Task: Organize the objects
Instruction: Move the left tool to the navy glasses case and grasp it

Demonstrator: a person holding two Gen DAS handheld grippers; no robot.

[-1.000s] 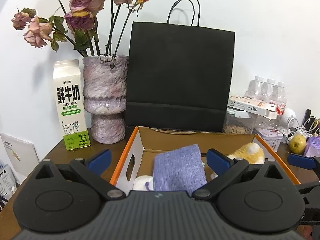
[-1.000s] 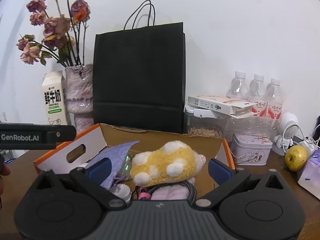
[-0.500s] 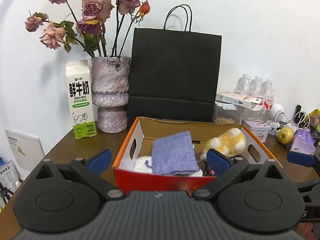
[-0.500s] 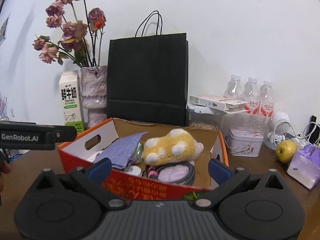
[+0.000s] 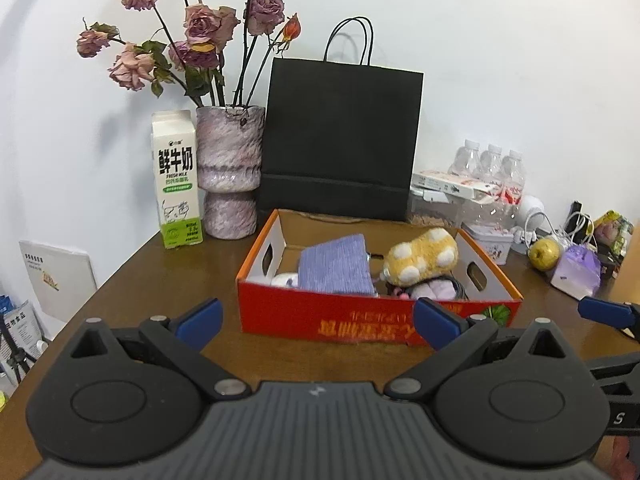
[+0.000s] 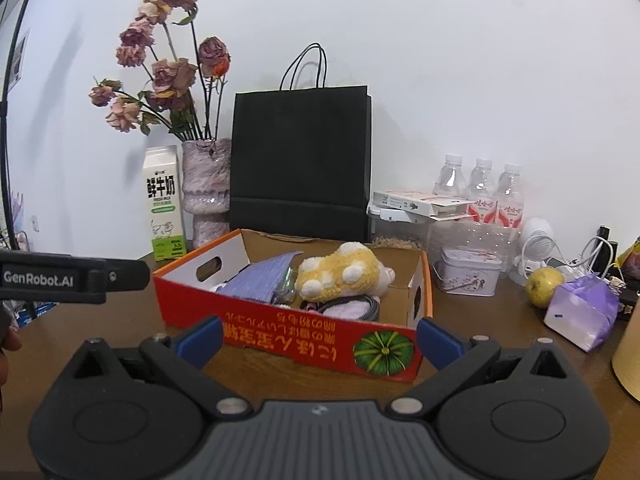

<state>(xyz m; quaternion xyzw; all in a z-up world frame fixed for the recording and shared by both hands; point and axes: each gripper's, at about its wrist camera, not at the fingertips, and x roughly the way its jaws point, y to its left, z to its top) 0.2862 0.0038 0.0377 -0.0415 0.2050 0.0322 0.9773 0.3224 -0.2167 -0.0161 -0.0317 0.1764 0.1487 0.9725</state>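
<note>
Right now both grippers hang in front of an open red-and-orange cardboard box (image 5: 360,318) that sits on a brown wooden table (image 5: 168,276). The left gripper (image 5: 318,316) has its blue-tipped fingers (image 5: 199,316) spread wide with nothing between them, and the right gripper (image 6: 318,338) is spread just as wide and just as empty — its tips frame the near wall of the box, which carries upside-down print and a green pumpkin picture (image 6: 383,352).

Inside the box, a folded purple knit cloth (image 5: 334,268) leans on the left part, and a yellow plush toy with white spots (image 5: 420,262) lies to its right, resting on top of a pale pink item ringed by a dark cable (image 6: 348,306). Something white (image 5: 284,280) shows at the cloth's lower left edge; what it is cannot be told.

Behind the box stands a black paper bag (image 5: 340,140) against the white wall. To the bag's left is a mottled purple vase (image 5: 230,172) with dried roses (image 5: 200,24), and just beside the vase a milk carton (image 5: 176,180). To the right of the box are three water bottles (image 6: 482,190), a small decorated tin (image 6: 468,276), a yellow-green apple (image 6: 544,282) and a purple tissue pack (image 6: 582,312) — all apart from the box.
</note>
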